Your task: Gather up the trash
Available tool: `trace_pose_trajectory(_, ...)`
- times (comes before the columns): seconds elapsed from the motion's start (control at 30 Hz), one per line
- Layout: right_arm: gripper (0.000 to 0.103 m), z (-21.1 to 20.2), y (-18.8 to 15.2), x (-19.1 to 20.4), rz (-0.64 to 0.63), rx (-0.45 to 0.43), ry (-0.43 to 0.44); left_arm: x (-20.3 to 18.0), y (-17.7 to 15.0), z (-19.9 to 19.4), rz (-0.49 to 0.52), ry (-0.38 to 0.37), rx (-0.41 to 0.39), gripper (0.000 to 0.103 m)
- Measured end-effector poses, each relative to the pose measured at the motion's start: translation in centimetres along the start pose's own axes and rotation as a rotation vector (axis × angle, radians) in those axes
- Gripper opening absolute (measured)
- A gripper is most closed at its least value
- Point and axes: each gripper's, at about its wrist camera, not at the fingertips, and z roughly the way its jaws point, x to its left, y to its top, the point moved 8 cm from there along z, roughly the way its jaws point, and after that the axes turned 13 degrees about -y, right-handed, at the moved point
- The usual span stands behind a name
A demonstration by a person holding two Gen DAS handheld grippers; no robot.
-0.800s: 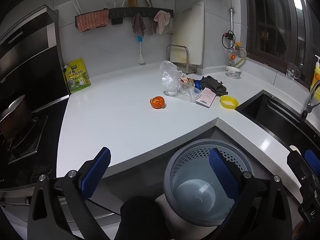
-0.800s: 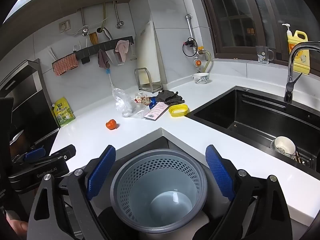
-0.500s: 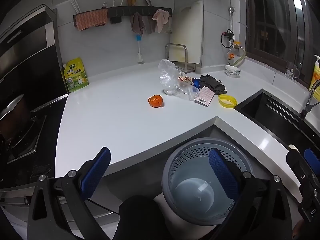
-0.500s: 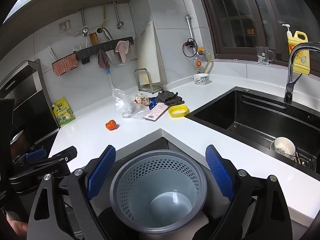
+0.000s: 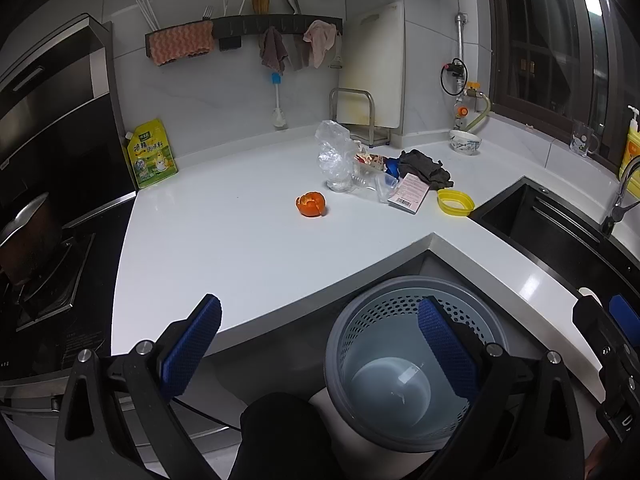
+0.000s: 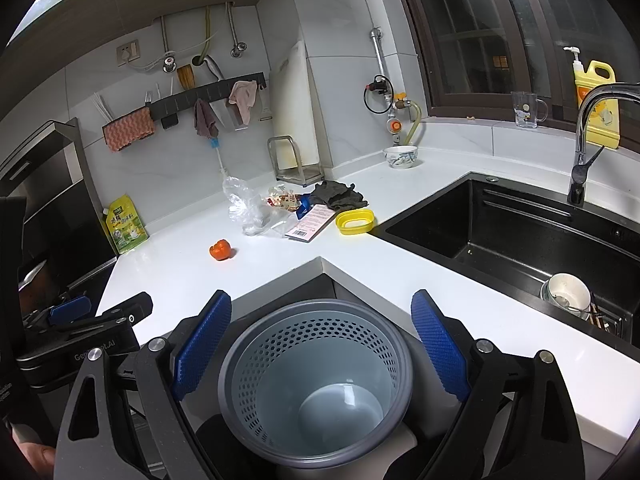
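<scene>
You held both tools low by the grey perforated plastic waste basket (image 6: 316,380), which stood below the inner corner of the white stone countertop (image 5: 240,240). Your left gripper (image 5: 320,340) had its blue-padded jaws spread wide with nothing between them, and your right gripper (image 6: 322,340) was likewise released, its pads flanking the basket's rim without touching it. Beyond the basket, on the countertop, sat the orange peel (image 5: 311,204); farther back lay a crumpled clear plastic bag (image 5: 335,156), a pink barcoded packet (image 5: 410,193), a dark crumpled cloth (image 5: 424,166) and a yellow plastic lid (image 5: 455,202). To the basket's right was the black sink (image 6: 520,236).
</scene>
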Motion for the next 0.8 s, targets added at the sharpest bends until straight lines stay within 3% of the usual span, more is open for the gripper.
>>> trace_pose_trajectory(0.8, 0.087, -0.12, 0.23, -0.22, 0.001, -0.003, 0.0, -0.07, 0.02, 0.02, 0.001, 0.002, -0.003, 0.097)
